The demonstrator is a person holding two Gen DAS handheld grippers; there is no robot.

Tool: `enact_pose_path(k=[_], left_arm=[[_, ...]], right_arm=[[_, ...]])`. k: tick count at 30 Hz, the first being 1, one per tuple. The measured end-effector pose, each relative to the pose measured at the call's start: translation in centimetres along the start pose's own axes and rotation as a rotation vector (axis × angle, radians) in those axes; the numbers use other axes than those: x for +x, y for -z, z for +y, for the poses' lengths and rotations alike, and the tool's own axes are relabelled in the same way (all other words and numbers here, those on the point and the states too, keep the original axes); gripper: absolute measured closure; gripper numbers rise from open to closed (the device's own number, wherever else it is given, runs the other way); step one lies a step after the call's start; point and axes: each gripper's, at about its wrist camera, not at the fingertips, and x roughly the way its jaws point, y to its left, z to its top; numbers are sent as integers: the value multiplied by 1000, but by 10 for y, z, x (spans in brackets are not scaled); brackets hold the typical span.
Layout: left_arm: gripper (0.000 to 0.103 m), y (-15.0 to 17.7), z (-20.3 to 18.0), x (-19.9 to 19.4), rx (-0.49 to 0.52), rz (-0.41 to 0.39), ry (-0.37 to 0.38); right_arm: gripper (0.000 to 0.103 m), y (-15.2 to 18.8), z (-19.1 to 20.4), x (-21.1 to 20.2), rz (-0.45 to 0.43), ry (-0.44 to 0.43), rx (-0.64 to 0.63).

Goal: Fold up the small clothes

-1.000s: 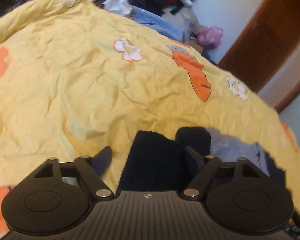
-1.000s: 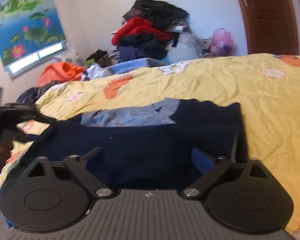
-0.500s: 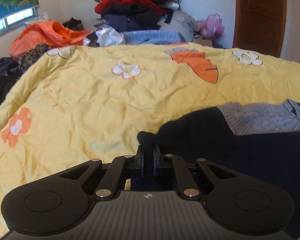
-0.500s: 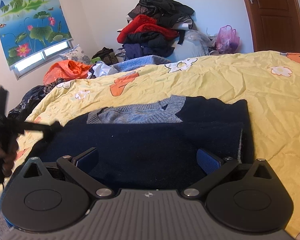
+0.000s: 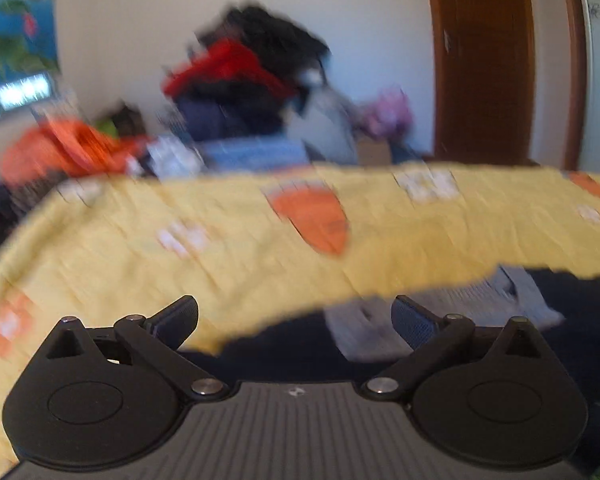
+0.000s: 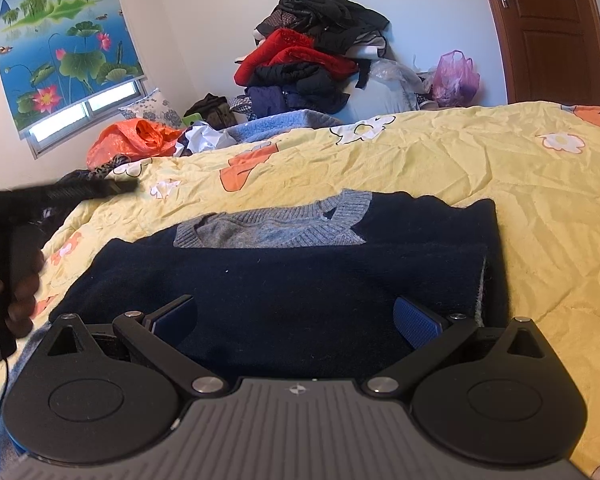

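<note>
Over at the left edge of the bed a hand [image 6: 18, 296] grips the handle of the left gripper [image 5: 296, 320], whose blue-padded fingers [image 5: 176, 318] have just been opening and now stand spread wide with nothing between them; they hang above the left end of the dark navy knitted sweater with the grey ribbed collar [image 6: 284, 280]. That view is blurred. The sweater lies flat on the crumpled yellow quilt printed with orange and white flowers [image 6: 540, 208], near side of the bed, its collar toward the far side and its right side folded in. The right gripper [image 6: 296, 320] sits over the sweater's near edge, fingers [image 6: 418, 320] spread apart, pinching nothing. Far behind stands a heap of red and black clothes [image 6: 312, 56], and a brown wooden door [image 6: 548, 28] on the right
</note>
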Motion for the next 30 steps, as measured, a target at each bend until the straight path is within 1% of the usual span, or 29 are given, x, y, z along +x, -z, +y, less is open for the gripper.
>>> enact_pose_path(k=[1, 3, 4, 5, 6, 7, 10, 12, 13, 14, 16, 17, 19, 20, 21, 23, 24, 26, 27, 28, 30], left_arm=[[0, 4, 1, 11, -12, 61, 25], [0, 14, 6, 33, -21, 165, 36], [0, 24, 11, 42, -17, 188, 31], [0, 32, 19, 40, -27, 129, 52], [0, 38, 25, 41, -20, 105, 65], [0, 37, 27, 40, -30, 109, 76], [0, 32, 20, 39, 12, 117, 43], [0, 28, 17, 32, 11, 131, -21], [0, 27, 11, 23, 20, 122, -48], [0, 27, 8, 15, 35, 104, -44], [0, 29, 0, 3, 65, 76, 4], [0, 31, -5, 1, 76, 80, 25], [0, 35, -11, 8, 84, 129, 46], [0, 37, -11, 15, 72, 157, 37], [0, 36, -6, 18, 29, 158, 37], [0, 22, 1, 22, -31, 177, 2], [0, 13, 5, 21, -55, 154, -5], [0, -8, 13, 20, -76, 91, 12], [0, -18, 14, 24, -65, 85, 14], [0, -26, 13, 30, -37, 96, 23], [1, -37, 5, 45, 57, 139, 44]], right_arm=[[0, 0, 0, 0, 0, -1, 1], [0, 0, 0, 0, 1, 0, -1], [0, 0, 0, 0, 2, 0, -2], [0, 0, 0, 0, 5, 1, -4], [0, 0, -1, 0, 7, 0, -7], [0, 0, -1, 1, 9, -1, -8], [0, 0, 0, 1, 12, 1, -13], [0, 0, 0, 1, 11, -3, -10], [0, -1, 0, 1, 9, -6, -5], [0, -1, -1, 1, 7, -10, 1], [0, -1, -1, 1, 5, -11, 4], [0, 0, 0, 1, 6, -7, -1], [0, 0, 1, 2, 8, 0, -9], [0, 0, 1, 2, 8, 0, -9], [0, 0, 1, 2, 7, -2, -7], [0, 1, 1, 2, 5, -6, -2], [0, 1, 1, 2, 4, -6, 0], [0, 0, 1, 2, 5, -3, -3], [0, 1, 1, 2, 6, 0, -7], [0, 1, 2, 2, 7, 2, -9], [0, 0, 2, 3, 8, 1, -10]])
